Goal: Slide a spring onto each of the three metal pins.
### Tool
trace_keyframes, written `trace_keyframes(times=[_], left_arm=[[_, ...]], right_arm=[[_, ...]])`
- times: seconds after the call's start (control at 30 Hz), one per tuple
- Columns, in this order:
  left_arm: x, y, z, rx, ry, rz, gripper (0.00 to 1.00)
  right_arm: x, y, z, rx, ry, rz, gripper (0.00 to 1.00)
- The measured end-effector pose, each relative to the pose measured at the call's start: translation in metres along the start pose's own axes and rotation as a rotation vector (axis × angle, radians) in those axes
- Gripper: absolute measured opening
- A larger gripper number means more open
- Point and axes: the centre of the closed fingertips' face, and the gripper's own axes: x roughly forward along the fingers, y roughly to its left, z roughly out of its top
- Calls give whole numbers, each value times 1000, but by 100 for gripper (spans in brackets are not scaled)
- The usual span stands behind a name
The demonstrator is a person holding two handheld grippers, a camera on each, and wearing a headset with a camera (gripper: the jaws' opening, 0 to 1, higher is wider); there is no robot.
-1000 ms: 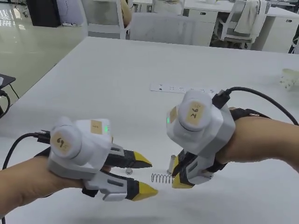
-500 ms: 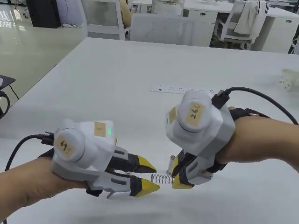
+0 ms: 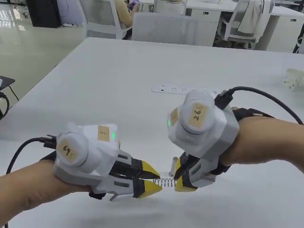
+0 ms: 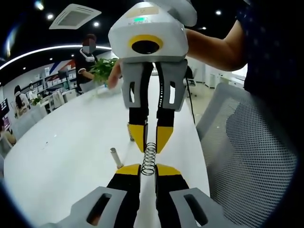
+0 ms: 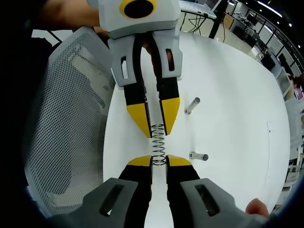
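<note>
A small steel spring lies level between my two grippers, just above the white table. My right gripper is shut on its right end, and my left gripper has its yellow tips pinched on the left end. In the left gripper view the spring runs from my own jaws up into the right gripper. In the right gripper view the spring spans the same gap. Short metal pins stand on the table beside it; one pin shows behind the spring.
A white power strip lies across the middle of the table, and a black cable trails from the right gripper. Mesh chairs stand at the far edge. A pale object sits at the right edge.
My left gripper moved right to the free end of the spring and its jaws closed on it. The right gripper stayed put, holding the spring.
</note>
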Motion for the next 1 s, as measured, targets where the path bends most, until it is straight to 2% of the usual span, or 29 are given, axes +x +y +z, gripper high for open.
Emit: trace_keyframes(times=[0.47, 1.0], left_arm=[[2, -2, -6, 23, 24, -4, 3], [4, -6, -8, 25, 35, -20, 2]], right_arm=[[-8, 2, 5, 12, -1, -4, 8], [-24, 5, 30, -7, -52, -22, 8]])
